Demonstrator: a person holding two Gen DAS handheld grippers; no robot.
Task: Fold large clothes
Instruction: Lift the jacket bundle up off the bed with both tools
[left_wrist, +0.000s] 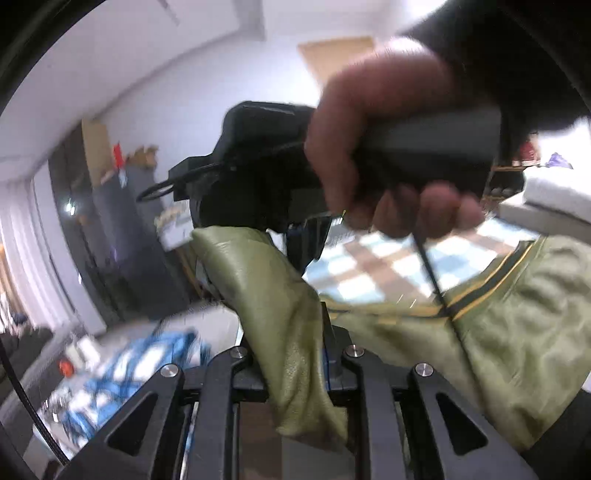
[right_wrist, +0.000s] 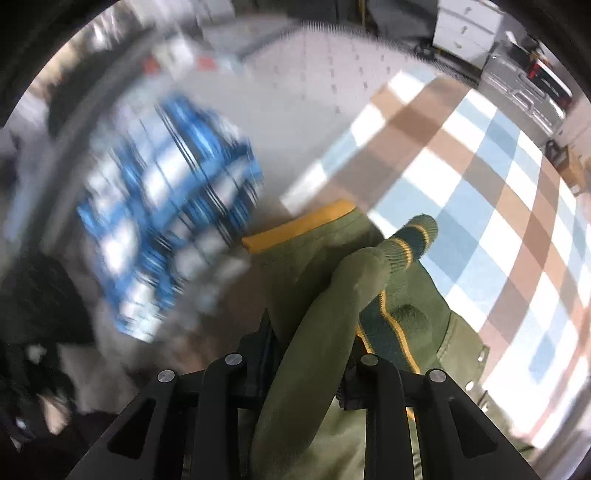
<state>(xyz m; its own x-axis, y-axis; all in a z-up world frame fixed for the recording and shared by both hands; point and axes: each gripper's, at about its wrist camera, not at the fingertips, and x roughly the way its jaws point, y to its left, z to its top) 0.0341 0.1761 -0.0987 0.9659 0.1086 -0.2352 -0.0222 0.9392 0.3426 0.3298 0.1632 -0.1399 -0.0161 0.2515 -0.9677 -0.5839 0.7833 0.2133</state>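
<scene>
An olive-green jacket (left_wrist: 509, 332) with dark green and yellow striped ribbing hangs lifted above the floor. My left gripper (left_wrist: 288, 332) is shut on a fold of it; the cloth bulges up between the fingers and hides their tips. In the left wrist view a hand (left_wrist: 369, 122) holds my right gripper (left_wrist: 306, 243), which points down at the jacket's upper edge. In the right wrist view my right gripper (right_wrist: 310, 332) is shut on a sleeve (right_wrist: 332, 302). The sleeve's striped cuff (right_wrist: 410, 240) dangles below, beside a yellow hem (right_wrist: 295, 229).
A checked rug (right_wrist: 480, 177) in blue, brown and white lies under the jacket. A blue plaid garment (right_wrist: 166, 206) lies blurred on the grey floor to the left. Dark cabinets (left_wrist: 122, 240) and a white sofa (left_wrist: 554, 195) stand around the room's edges.
</scene>
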